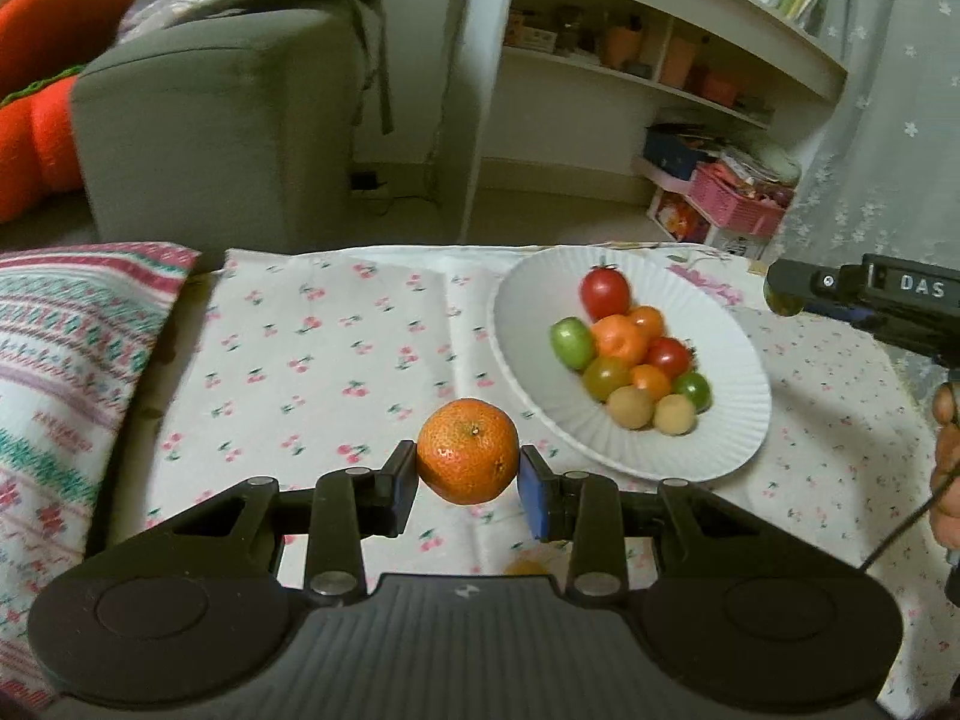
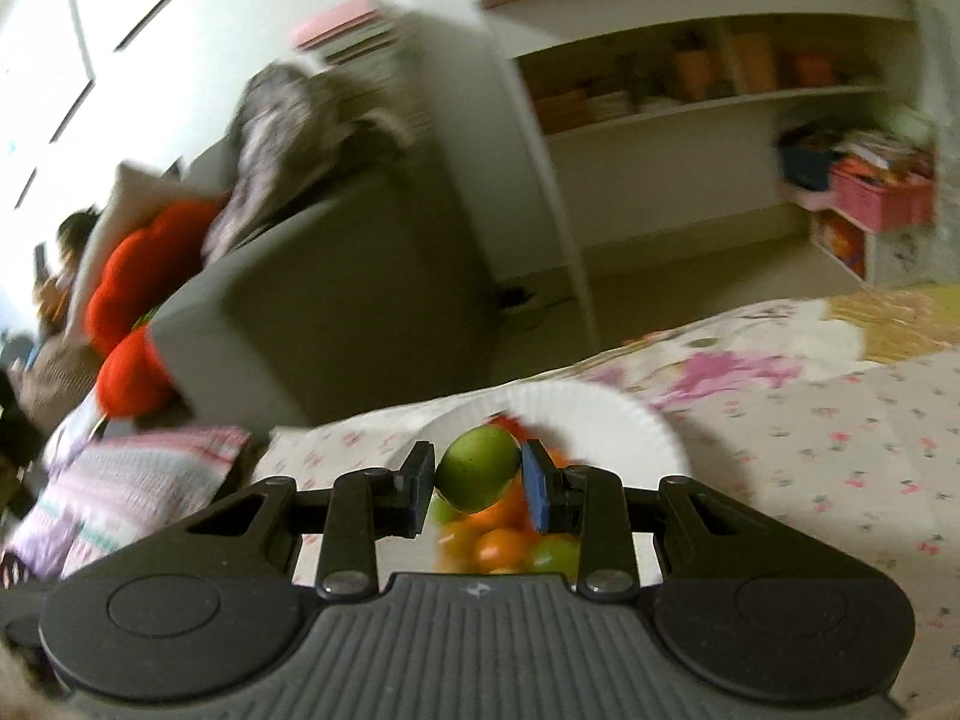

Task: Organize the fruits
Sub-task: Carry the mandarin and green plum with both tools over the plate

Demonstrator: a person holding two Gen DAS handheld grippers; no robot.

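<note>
While my left gripper clamps a mandarin above the cherry-print cloth, only my right gripper view shows the green fruit it pinches over the plate at 1 o'clock. Shelves behind; "DAS" reads at 3 o'clock.

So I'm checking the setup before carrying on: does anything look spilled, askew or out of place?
Mostly tidy. One small orange fruit lies loose on the cloth, apart from the plate, half hidden behind the left gripper, which holds a mandarin. Nothing looks spilled or damaged.
</note>
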